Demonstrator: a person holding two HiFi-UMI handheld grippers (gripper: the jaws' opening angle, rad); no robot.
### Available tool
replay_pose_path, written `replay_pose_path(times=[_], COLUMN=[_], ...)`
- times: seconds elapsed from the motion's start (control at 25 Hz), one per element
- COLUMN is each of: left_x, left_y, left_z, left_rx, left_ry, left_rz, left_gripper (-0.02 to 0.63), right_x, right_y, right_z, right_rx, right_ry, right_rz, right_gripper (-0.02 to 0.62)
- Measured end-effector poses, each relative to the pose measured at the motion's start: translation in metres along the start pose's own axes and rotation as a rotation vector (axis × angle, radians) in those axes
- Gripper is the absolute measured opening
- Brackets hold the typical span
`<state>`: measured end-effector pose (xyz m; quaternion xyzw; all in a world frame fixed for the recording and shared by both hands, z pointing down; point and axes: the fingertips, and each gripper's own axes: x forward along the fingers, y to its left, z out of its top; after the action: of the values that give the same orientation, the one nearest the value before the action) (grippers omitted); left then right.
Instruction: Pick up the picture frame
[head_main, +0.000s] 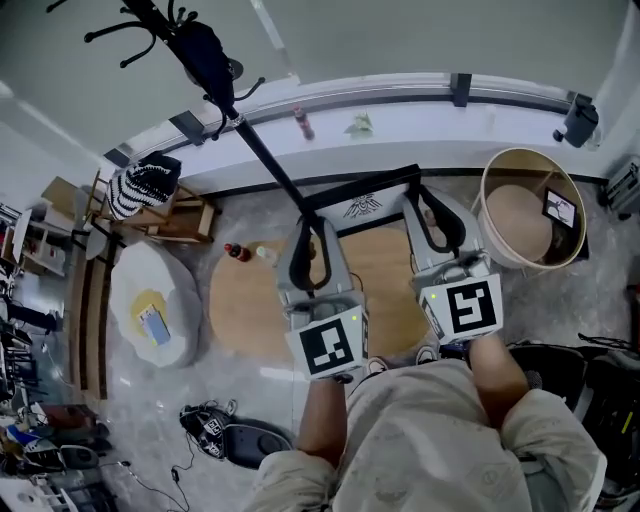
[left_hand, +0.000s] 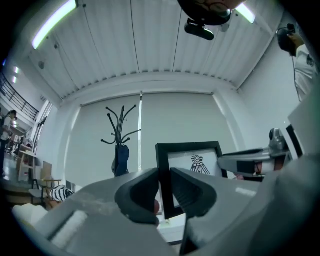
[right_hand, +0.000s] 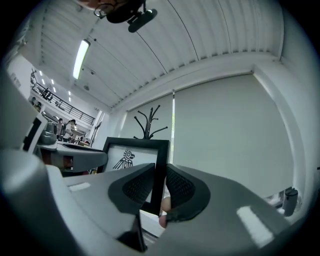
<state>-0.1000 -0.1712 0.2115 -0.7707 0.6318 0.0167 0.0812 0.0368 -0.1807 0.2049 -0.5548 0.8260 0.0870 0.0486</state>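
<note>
Head view looks steeply down on a black picture frame (head_main: 365, 188) held clear of the round wooden desk (head_main: 240, 305), above its far edge, with a tool on each side. The frame stands upright and its print, a dark bird-like emblem on white, faces the person.

The left tool (head_main: 306, 228) has the frame's left side bar. In the left gripper view its jaws (left_hand: 165, 187) stand part open, only as wide as the bar, with both dark pads pressed against the bar of the picture frame (left_hand: 189, 148). The right tool (head_main: 428, 215) has the opposite side bar. In the right gripper view its ribbed pads (right_hand: 137, 186) clamp the right bar of the picture frame (right_hand: 131, 150) in the same narrow way, one pad on each face. Each gripper view also shows the other tool reaching in at the frame's far side.

Two small bottles (head_main: 240, 252) stand on the desk near its far left edge. A black coat rack (head_main: 190, 40) leans across the upper left and rises behind the frame in both gripper views (left_hand: 120, 140) (right_hand: 147, 122). A round wooden tub (head_main: 530, 205) stands on the floor off the desk's right edge, and a white cushion (head_main: 150, 300) lies off its left edge. A white ledge (head_main: 420, 110) runs along the wall beyond.
</note>
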Motion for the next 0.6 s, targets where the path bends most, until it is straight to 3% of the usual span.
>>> replay_pose_path(times=[0.32,0.6], left_x=[-0.024,-0.038], left_y=[0.008,0.013], left_z=[0.066,0.091], left_rx=[0.048,0.095], left_ry=[-0.189,-0.291], left_rz=[0.033,0.017], left_gripper=[0.083,0.084], right_x=[-0.014,-0.022], right_y=[0.014,0.024], right_z=[0.063,0.086], right_rx=[-0.037,-0.087], right_ry=[-0.153,-0.233], right_rz=[0.005,0.009], right_gripper=[0.075,0.075])
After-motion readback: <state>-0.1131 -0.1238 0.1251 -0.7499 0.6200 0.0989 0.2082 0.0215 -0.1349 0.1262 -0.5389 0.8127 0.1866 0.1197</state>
